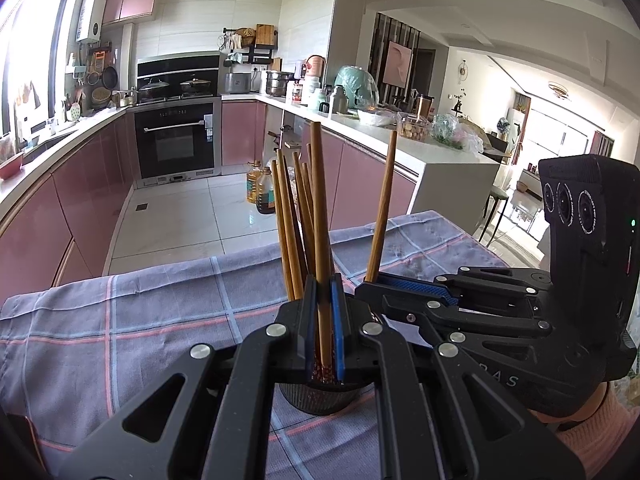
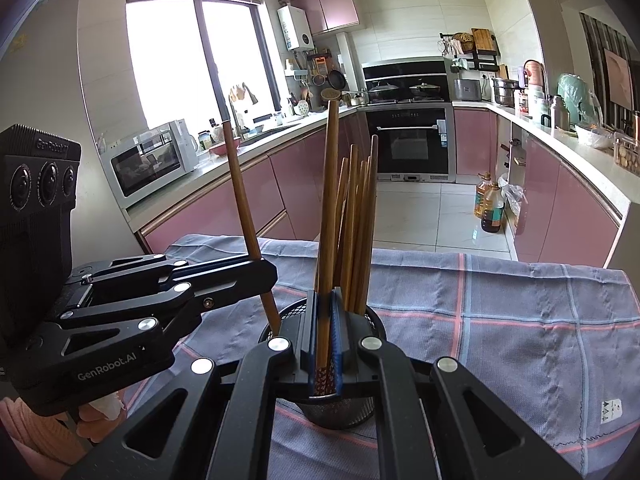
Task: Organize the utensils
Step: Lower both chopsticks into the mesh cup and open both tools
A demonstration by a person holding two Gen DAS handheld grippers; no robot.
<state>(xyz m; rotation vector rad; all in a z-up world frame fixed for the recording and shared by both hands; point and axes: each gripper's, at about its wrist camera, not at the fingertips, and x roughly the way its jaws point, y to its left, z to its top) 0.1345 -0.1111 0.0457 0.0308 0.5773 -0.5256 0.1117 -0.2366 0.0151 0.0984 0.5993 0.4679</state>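
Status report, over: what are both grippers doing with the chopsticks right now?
Left gripper shut on one chopstick. Right gripper shut on another chopstick. Both above the mesh holder, more chopsticks inside. Nothing in the way.

In the left wrist view the mesh cup at lower centre is mostly hidden behind the left gripper; only its lower wall shows. The lower ends of the chopsticks disappear behind the jaws. At lower right the sleeve is cut off by the frame edge. A small label on the cloth in the right wrist view is too small to read.
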